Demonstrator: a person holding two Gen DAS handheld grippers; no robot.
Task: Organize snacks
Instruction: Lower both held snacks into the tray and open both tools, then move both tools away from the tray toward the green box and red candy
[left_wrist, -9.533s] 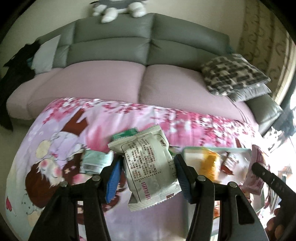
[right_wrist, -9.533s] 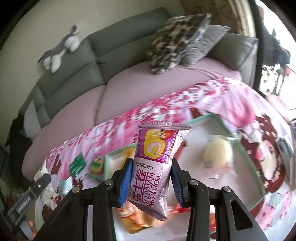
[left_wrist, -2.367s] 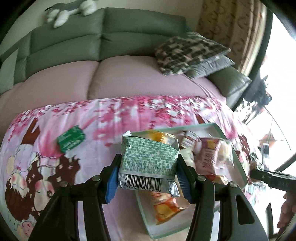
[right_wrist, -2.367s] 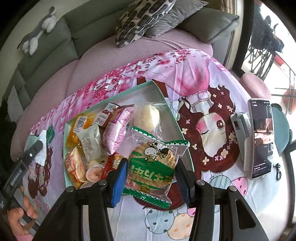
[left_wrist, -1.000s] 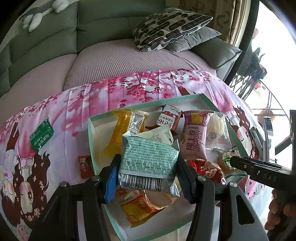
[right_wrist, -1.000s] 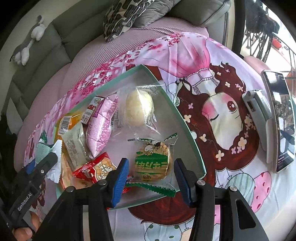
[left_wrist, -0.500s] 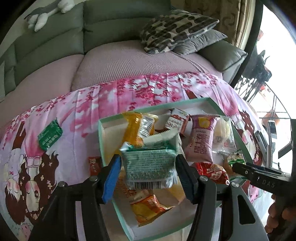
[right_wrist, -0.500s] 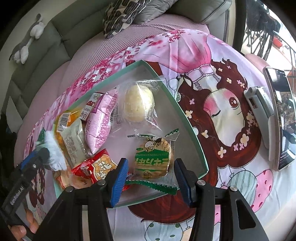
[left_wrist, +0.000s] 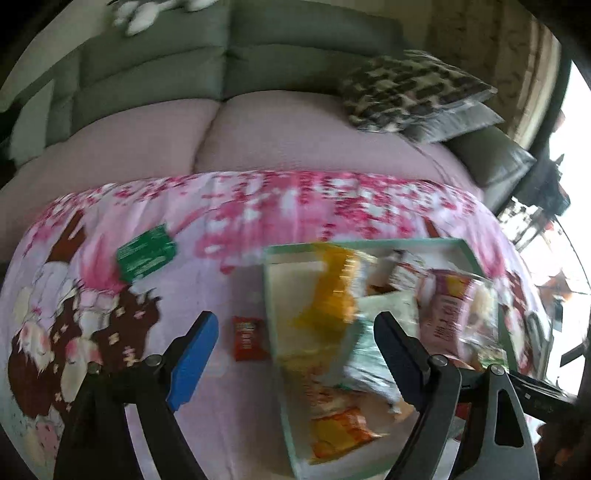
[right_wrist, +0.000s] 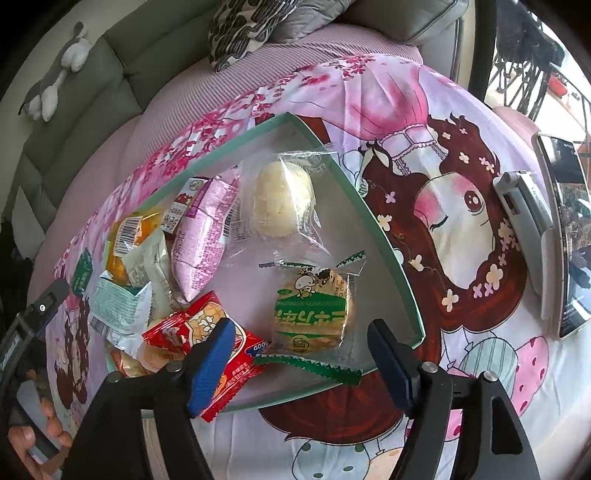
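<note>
A mint-green tray (right_wrist: 384, 236) on the pink cartoon cloth holds several snack packs. My right gripper (right_wrist: 301, 360) is open and empty above the tray's near edge, over a green cookie pack (right_wrist: 310, 314) and a red pack (right_wrist: 201, 330). A pale green pack (right_wrist: 120, 304) lies at the tray's left end. In the blurred left wrist view my left gripper (left_wrist: 295, 345) is open and empty, at the tray's (left_wrist: 275, 321) left side, with the pale green pack (left_wrist: 369, 354) lying inside. A small red packet (left_wrist: 248, 338) and a green packet (left_wrist: 146, 253) lie on the cloth outside the tray.
A phone (right_wrist: 567, 236) and a grey case (right_wrist: 524, 206) lie on the cloth to the right. A grey sofa with pink seat (left_wrist: 280, 136) and patterned cushions (left_wrist: 410, 92) stands behind the table. A plush toy (right_wrist: 55, 85) lies on the sofa back.
My left gripper opened and let the pale green pack drop into the tray, then swung left. My right gripper let go of the green cookie pack about a second earlier and stays open.
</note>
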